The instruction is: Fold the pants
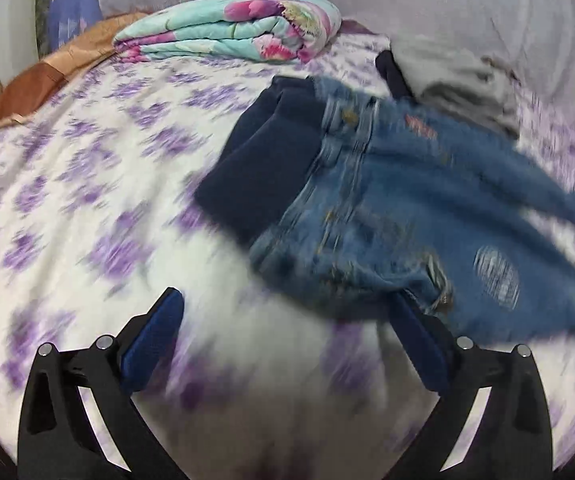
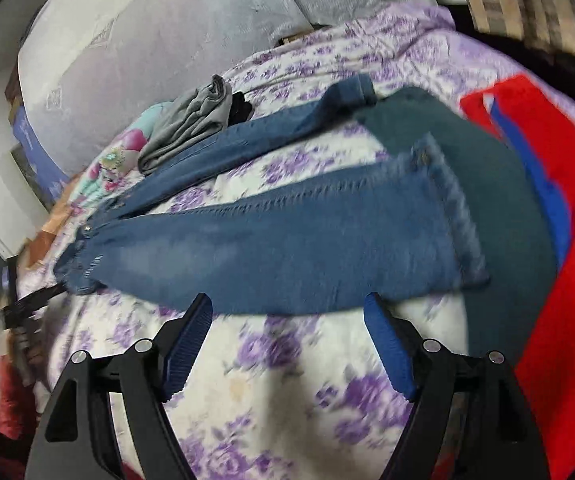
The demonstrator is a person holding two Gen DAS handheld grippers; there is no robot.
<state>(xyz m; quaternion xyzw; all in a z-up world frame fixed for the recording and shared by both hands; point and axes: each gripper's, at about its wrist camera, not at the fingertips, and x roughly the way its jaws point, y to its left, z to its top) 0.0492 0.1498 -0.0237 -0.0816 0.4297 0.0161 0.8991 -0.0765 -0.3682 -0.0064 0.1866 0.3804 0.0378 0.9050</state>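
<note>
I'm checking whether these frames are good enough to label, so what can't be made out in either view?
- Left wrist view: motion blur smears the blue denim jeans; waistband button and label unreadable.
- Left wrist view: whether the left gripper touches the jeans; its right finger's tip meets the blurred denim.
- Left wrist view: the dark navy garment is partly under the jeans.
- Right wrist view: the red fleece fabric is cut off by the lens edge.

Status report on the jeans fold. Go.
Left claw open, at the waistband end. Right claw open, beside the near leg. Jeans spread out unfolded, legs apart. Teal garment under the near cuff.
</note>
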